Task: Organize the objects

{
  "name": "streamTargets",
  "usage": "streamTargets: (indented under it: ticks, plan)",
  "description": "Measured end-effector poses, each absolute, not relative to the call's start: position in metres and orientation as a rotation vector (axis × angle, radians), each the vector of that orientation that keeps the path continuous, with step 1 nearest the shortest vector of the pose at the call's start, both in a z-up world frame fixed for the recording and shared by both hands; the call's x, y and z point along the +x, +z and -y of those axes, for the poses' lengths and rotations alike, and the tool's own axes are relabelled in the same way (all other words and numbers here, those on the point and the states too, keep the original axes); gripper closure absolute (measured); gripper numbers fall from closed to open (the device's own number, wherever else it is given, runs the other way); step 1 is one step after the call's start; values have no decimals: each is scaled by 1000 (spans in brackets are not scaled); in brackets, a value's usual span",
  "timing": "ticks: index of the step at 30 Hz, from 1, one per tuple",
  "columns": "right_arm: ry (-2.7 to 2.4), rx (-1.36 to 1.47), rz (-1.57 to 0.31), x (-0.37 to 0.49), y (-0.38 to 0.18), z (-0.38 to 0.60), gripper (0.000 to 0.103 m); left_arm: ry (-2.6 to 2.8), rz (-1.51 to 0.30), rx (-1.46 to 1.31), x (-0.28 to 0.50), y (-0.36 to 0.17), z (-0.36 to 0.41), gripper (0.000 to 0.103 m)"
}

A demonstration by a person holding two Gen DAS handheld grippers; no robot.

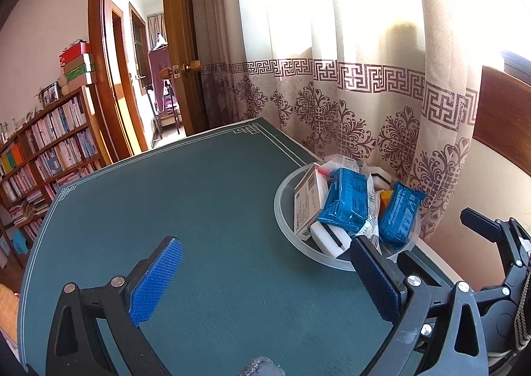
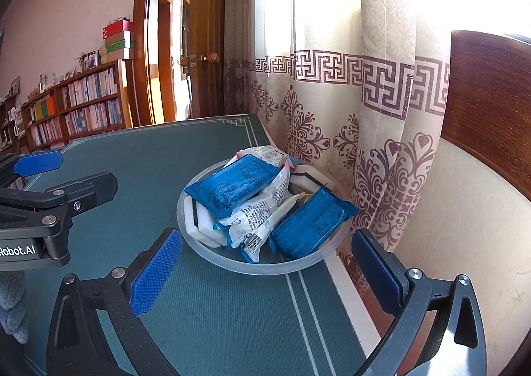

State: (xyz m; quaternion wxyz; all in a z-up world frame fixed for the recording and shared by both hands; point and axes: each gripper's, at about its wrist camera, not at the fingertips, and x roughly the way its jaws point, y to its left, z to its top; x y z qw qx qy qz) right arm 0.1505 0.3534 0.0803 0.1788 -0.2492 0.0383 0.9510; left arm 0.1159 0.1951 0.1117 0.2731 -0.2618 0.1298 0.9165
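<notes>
A clear round bowl [image 1: 282, 210] [image 2: 265, 268] stands near the right edge of the green table mat [image 1: 199, 210] [image 2: 215, 309]. It holds two blue packets [image 1: 346, 200] [image 2: 232, 183], a white printed wrapper [image 2: 262, 213], a white box [image 1: 307, 203] and other small items. My left gripper [image 1: 265, 276] is open and empty over the mat, left of the bowl. My right gripper [image 2: 265, 276] is open and empty, just in front of the bowl; it also shows at the right edge of the left wrist view [image 1: 497, 243].
A patterned curtain [image 1: 348, 94] [image 2: 348, 94] hangs right behind the bowl. A wooden headboard [image 2: 491, 104] and wall lie to the right. A bookshelf [image 1: 49, 150] and an open door [image 1: 176, 44] stand beyond the table's far edge.
</notes>
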Motion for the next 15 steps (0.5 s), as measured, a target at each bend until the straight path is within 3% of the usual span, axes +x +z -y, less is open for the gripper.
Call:
streamTargets:
  ticks: [15]
  plan:
    - [2680,-747,-116,146,72,-355,0,2443,-351,-739,116,105,-199,0]
